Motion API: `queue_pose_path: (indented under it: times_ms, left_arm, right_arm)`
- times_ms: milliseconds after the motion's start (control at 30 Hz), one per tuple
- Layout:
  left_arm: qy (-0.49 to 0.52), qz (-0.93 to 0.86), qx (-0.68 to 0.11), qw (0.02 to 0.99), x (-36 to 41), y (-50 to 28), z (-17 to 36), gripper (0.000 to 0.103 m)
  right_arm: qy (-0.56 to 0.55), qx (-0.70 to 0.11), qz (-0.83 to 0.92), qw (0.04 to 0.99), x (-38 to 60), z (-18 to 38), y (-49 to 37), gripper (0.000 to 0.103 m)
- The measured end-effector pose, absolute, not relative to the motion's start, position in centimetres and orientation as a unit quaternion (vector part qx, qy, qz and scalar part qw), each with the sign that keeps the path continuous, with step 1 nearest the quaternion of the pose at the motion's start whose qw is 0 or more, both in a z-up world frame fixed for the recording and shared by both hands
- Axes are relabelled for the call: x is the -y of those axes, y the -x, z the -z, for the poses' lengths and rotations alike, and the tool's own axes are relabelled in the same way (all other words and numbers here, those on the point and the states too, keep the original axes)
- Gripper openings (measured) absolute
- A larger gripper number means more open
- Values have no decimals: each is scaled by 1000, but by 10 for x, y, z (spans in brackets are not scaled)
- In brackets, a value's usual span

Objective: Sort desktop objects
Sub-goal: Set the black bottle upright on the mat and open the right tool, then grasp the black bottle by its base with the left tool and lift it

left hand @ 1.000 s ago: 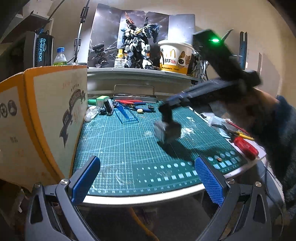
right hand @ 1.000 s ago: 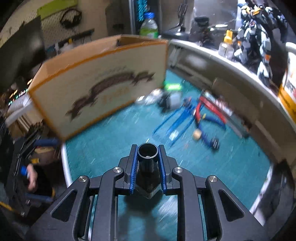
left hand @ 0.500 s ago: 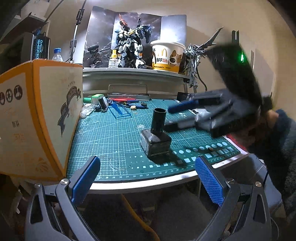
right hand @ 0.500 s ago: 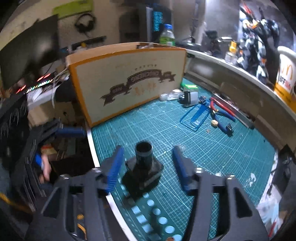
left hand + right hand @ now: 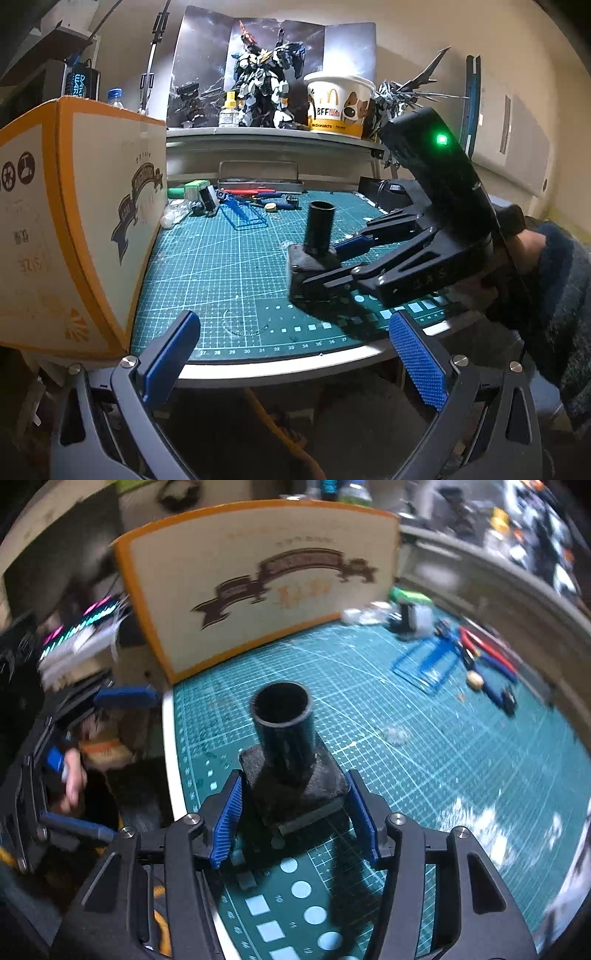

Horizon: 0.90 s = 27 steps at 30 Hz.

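A black tube on a square black base stands upright on the green cutting mat, near its front edge. My right gripper is lowered over it, a blue pad on either side of the base. Its jaws are closing, and I see no firm press on the base. In the left wrist view the same tube piece rises in front of the right gripper, which a hand in a dark sleeve holds. My left gripper hangs open and empty before the table's front edge.
A tall cream and orange cardboard box stands at the mat's left edge. At the back lie a blue plastic frame, red and blue nippers and a green and white item. A shelf behind holds a robot model and a paper bucket.
The right gripper carried the tube piece by its neck, set it on the mat and opened. It has since sunk lower, with its jaws now around the square base. The left gripper stayed put.
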State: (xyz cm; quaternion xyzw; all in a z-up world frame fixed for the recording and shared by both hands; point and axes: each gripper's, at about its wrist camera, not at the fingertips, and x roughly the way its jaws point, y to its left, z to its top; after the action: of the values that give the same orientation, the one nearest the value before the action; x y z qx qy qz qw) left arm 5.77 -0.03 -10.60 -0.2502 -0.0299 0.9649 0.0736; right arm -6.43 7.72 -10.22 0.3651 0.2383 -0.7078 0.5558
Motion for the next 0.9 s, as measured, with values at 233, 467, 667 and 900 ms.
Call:
queue_pose_path:
  times_ms: [233, 467, 667, 900]
  left_arm:
    - [224, -971, 31, 82, -10, -56, 105, 103]
    - [197, -978, 34, 66, -26, -26, 113, 103]
    - [164, -985, 41, 18, -46, -12, 128, 103]
    - [147, -988, 47, -5, -41, 0, 144, 98]
  right_arm:
    - [-348, -241, 735, 529, -88, 101, 57, 58]
    - [-341, -161, 803, 463, -161, 84, 72, 67]
    - [-345, -74, 838, 417, -223, 84, 67, 67]
    - [-349, -38, 840, 413, -243, 94, 43, 67]
